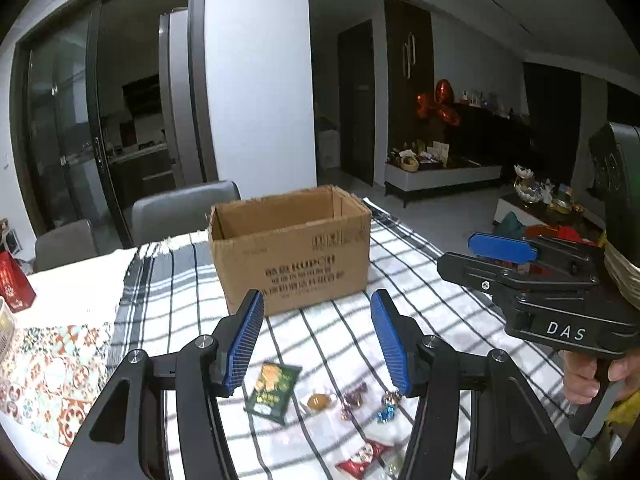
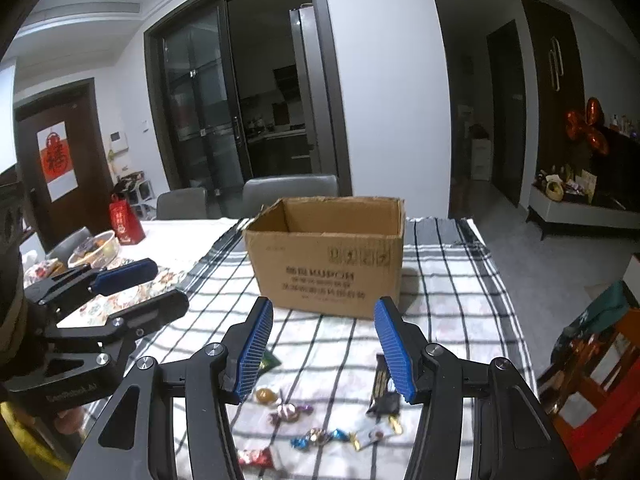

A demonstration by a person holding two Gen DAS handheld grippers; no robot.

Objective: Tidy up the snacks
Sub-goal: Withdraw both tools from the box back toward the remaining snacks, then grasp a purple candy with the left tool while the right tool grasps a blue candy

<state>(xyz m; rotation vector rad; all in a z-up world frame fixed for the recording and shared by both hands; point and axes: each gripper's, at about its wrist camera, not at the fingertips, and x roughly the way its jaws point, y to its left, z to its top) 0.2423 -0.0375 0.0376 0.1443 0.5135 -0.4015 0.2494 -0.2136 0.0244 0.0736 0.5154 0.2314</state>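
Hovering with both claws spread and empty, my left claw [image 1: 318,340] sits just above the green packet [image 1: 273,392], which lies below and slightly left, long axis tilted toward the box. My right claw [image 2: 324,346] hangs nearer the dark bar [image 2: 383,390]. I count one orange candy [image 1: 318,402], roughly three twisted foil candies, one red wrapper [image 1: 362,458]. Beyond them stands one open cardboard box [image 1: 292,248], seemingly empty.

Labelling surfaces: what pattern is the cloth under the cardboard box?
White tablecloth with a dark grid check; clearest in the right wrist view.
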